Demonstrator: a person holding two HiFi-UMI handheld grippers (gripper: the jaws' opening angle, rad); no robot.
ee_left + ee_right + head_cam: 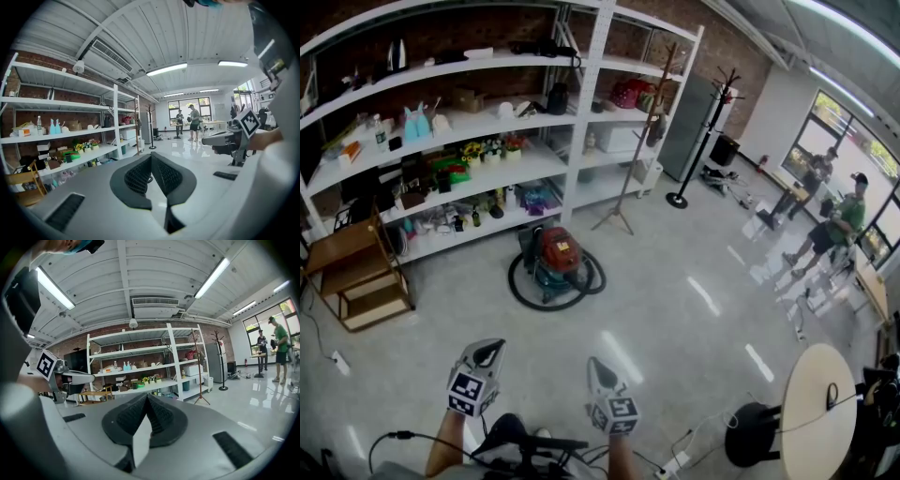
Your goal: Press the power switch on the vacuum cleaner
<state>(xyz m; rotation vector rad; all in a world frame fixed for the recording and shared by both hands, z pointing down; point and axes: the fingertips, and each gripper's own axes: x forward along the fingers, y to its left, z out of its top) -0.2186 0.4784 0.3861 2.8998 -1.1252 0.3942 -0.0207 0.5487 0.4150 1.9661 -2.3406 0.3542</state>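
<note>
On floor at foot of shelving [586,103], well apart from both grippers: vacuum cleaner [558,261] sitting, hose [518,292] ringing base. Holding left gripper [490,351] and right gripper [596,367] low near body, jaws pressed together, gripping nothing, probably presenting blunt tips for pressing power switch. Switch too small for locating.

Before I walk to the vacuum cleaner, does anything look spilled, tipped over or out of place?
Nothing stands out. The vacuum cleaner stands upright with its hose looped around it, and I see no spill on the floor.
</note>
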